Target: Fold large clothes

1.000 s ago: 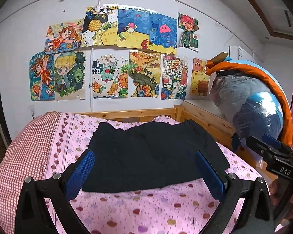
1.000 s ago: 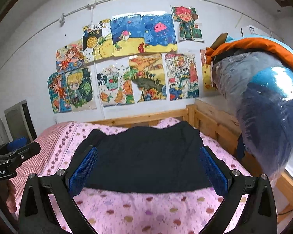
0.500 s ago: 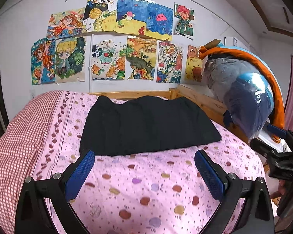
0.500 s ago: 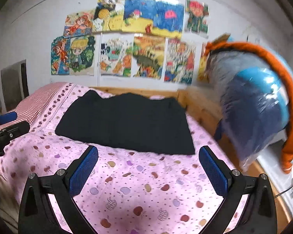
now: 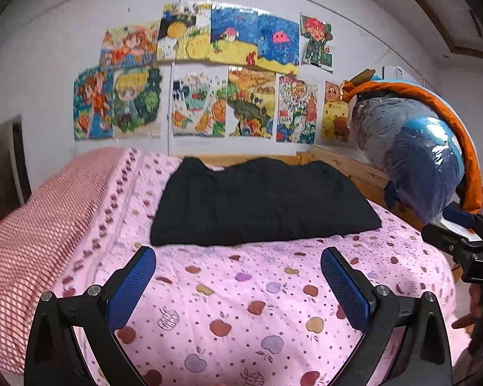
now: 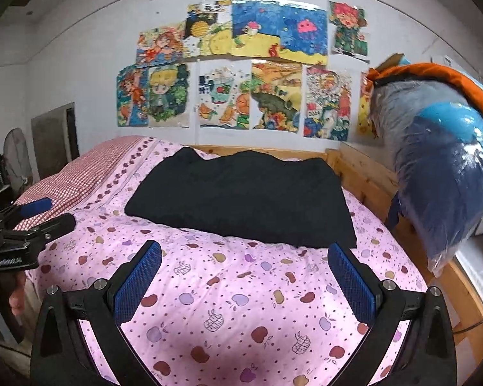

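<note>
A black garment [image 5: 260, 202] [image 6: 244, 199] lies folded flat into a broad rectangle at the far end of the bed, near the wooden headboard. My left gripper [image 5: 238, 273] hovers open above the pink apple-print sheet [image 5: 241, 305], well short of the garment's near edge, with nothing between its blue pads. My right gripper [image 6: 244, 276] is open too, likewise empty and back from the cloth. Each gripper shows at the edge of the other's view: the right one [image 5: 460, 241] and the left one [image 6: 25, 234].
A red checked pillow [image 5: 42, 206] lies along the bed's left side. A wooden bed rail [image 6: 367, 180] runs down the right, with a large plastic-wrapped blue and orange bundle [image 6: 444, 173] leaning over it. Drawings [image 5: 215, 80] cover the wall behind. A person's hand [image 6: 13, 296] holds the left gripper.
Both grippers have drawn back from the garment toward the foot of the bed. A second ago their pads framed the cloth; now bare sheet lies between them and it.
</note>
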The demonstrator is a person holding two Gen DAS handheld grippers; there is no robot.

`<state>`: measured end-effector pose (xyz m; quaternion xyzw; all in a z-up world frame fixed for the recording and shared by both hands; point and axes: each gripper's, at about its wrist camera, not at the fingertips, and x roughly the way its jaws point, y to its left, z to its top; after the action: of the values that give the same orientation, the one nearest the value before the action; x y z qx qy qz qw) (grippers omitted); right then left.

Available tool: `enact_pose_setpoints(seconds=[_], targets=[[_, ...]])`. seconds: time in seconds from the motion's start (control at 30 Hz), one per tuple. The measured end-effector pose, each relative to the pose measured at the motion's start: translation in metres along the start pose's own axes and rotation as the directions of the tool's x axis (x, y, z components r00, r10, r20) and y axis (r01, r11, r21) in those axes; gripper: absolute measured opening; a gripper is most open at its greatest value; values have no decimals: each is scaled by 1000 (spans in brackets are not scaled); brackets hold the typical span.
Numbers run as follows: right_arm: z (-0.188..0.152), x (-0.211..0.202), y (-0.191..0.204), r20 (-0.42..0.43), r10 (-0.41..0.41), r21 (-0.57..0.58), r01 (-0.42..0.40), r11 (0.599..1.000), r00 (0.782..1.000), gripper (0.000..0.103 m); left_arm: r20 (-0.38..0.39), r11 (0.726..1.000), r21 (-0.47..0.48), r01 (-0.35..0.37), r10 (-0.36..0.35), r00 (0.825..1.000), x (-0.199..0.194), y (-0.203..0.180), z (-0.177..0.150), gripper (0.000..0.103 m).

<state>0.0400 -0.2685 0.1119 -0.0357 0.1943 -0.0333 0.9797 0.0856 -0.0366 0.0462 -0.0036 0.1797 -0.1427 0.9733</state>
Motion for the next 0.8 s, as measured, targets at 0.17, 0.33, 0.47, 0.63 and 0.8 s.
enact_pose_setpoints(seconds=[0.17,0.33,0.47,0.63,0.8], targets=[[-12,14,3,-62,24,1,-24,1000,998,101,3,999,41,22,-22,1000,-2,-9,-3,103],[-20,19,0,-63,18,15,-18,1000,998,101,-26,997,70,21,-19,999,3,-15,-8,103],[-21,20,-4,-53,3,25,-1,1000,999,101,-30,997,80,18,-16,999,4,-17,-9,103],[-24,23,-7,-79,-5,30,8,1000,997,101,-24,997,78,18,-17,1000,4,-17,-10,103],[-26,28,-8,-106,-13,30,16,999,994,101,-22,997,76,16,-14,1000,4,-17,-9,103]])
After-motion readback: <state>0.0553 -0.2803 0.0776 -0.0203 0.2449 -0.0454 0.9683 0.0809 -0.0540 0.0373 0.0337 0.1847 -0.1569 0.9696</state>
